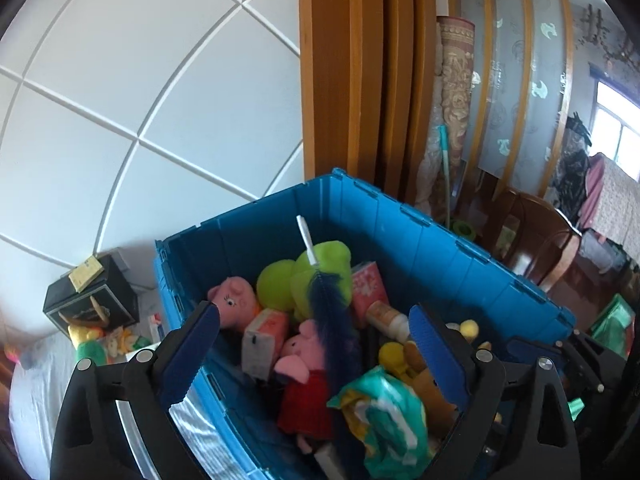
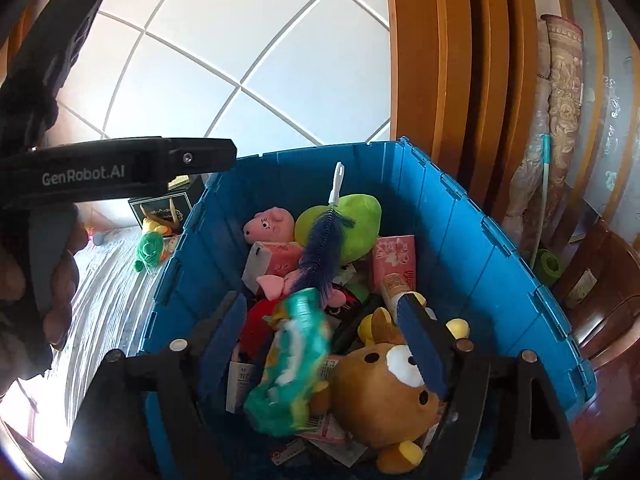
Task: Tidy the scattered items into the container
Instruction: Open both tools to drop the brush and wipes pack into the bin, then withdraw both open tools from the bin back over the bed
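Note:
A blue plastic crate (image 1: 440, 240) (image 2: 460, 232) holds several items: pink pig plush toys (image 1: 236, 300) (image 2: 272, 224), a green plush (image 1: 316, 272) (image 2: 352, 224), a blue feather brush with a white handle (image 1: 332, 312) (image 2: 320, 256), pink packets (image 1: 368, 284) (image 2: 394, 256), a brown bear plush (image 2: 384, 384) and a teal snack bag (image 1: 384, 420) (image 2: 292, 364). My left gripper (image 1: 316, 356) is open and empty above the crate's near side. My right gripper (image 2: 324, 344) is open, with the blurred teal bag between and below its fingers, not held.
A black box (image 1: 92, 300) and a yellow-green toy (image 1: 90, 344) (image 2: 150, 248) lie on the white cloth left of the crate. The wooden door frame (image 1: 360, 60) and a rolled carpet (image 1: 452, 100) stand behind. The left gripper's body (image 2: 120, 172) crosses the right wrist view.

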Demonstrator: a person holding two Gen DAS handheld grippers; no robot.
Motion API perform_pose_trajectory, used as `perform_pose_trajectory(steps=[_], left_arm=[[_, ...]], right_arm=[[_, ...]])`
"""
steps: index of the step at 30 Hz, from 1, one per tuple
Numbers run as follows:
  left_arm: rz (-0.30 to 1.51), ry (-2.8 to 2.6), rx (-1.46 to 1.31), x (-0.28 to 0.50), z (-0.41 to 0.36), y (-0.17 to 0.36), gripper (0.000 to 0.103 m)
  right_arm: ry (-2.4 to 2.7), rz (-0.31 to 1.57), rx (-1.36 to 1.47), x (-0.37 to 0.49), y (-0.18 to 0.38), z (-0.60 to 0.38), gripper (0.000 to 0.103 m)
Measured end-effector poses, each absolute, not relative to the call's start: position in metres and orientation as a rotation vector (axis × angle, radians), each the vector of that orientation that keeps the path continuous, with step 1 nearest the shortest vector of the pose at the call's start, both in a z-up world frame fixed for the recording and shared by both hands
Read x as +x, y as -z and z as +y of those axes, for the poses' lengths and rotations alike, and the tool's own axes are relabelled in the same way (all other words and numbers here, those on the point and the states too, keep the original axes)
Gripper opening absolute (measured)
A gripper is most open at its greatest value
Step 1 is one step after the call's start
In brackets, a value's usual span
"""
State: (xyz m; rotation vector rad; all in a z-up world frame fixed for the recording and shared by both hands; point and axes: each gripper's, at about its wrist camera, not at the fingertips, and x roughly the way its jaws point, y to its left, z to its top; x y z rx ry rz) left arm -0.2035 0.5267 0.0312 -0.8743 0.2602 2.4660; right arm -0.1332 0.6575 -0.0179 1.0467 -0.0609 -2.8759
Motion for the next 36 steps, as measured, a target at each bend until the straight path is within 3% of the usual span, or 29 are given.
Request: perform_pose_trajectory(steps=[19, 36], left_arm=[[0.234, -2.503, -0.900, -0.200, 0.490, -0.022, 0.096], [0.055, -2.687, -1.013, -0.221, 0.315, -0.002, 0.096]], right_arm=[[2.867, -0.062, 1.036, -0.135, 0.018, 0.638, 0.078], [2.741, 0.102, 1.009, -0.164, 0.017, 0.507, 0.078]])
